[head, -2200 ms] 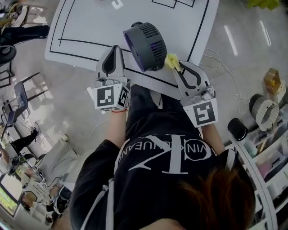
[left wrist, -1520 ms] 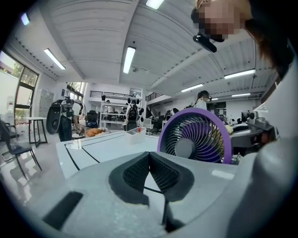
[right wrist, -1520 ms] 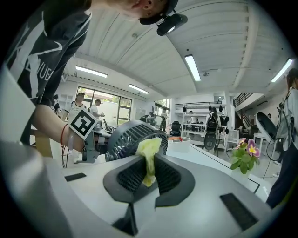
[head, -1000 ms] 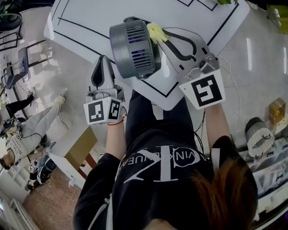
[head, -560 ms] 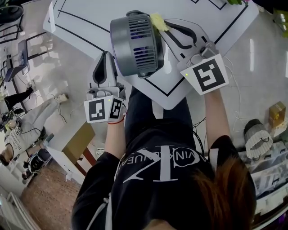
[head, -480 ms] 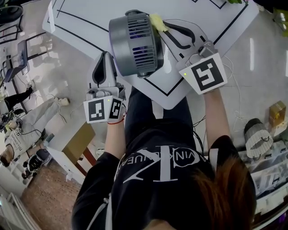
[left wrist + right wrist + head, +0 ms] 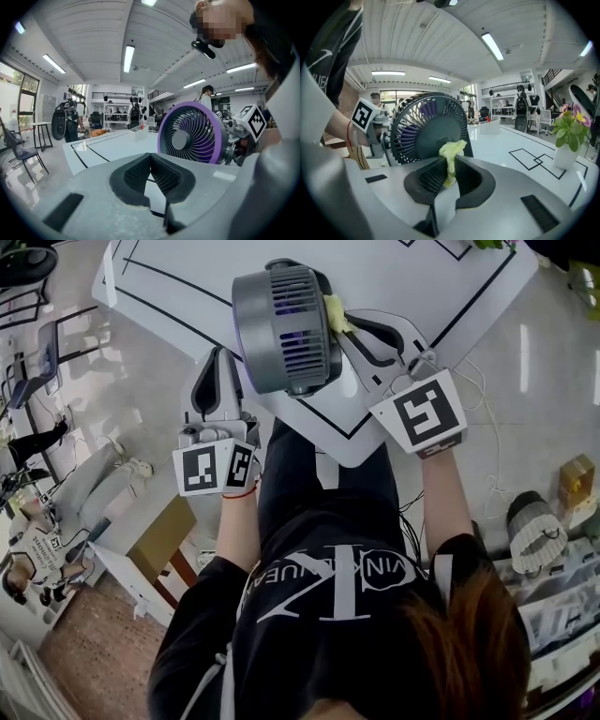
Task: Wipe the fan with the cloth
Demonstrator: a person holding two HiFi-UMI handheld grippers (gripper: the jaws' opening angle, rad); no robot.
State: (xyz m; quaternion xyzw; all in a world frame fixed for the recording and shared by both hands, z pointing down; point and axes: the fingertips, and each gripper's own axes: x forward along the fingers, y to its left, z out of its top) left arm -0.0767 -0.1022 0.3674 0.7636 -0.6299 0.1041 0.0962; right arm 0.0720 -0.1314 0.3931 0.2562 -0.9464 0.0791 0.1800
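Because the wiping is done with its tip, the right gripper (image 7: 449,164) has its jaws clamped on a small yellow cloth (image 7: 453,149), leaving only a crumpled tuft sticking out past the fingertips as the working surface. That tuft sits straight ahead of the jaws against the dark rear hub of the grey desk fan (image 7: 429,126). It looks to be pressing on the hub, though the contact itself is hard to confirm from this angle.

The left gripper (image 7: 151,155) has its jaws fully together with nothing between them. It waits on the opposite side of the fan, whose purple-ringed front lies ahead and to the right of its tip, near but apart. My guess is that it stands ready to steady the fan if the wiping pushes it.

Beyond both grippers stretches the white table (image 7: 506,140) with black lines. Far to the right of the right gripper stands a vase of flowers (image 7: 568,140), well clear of the work.
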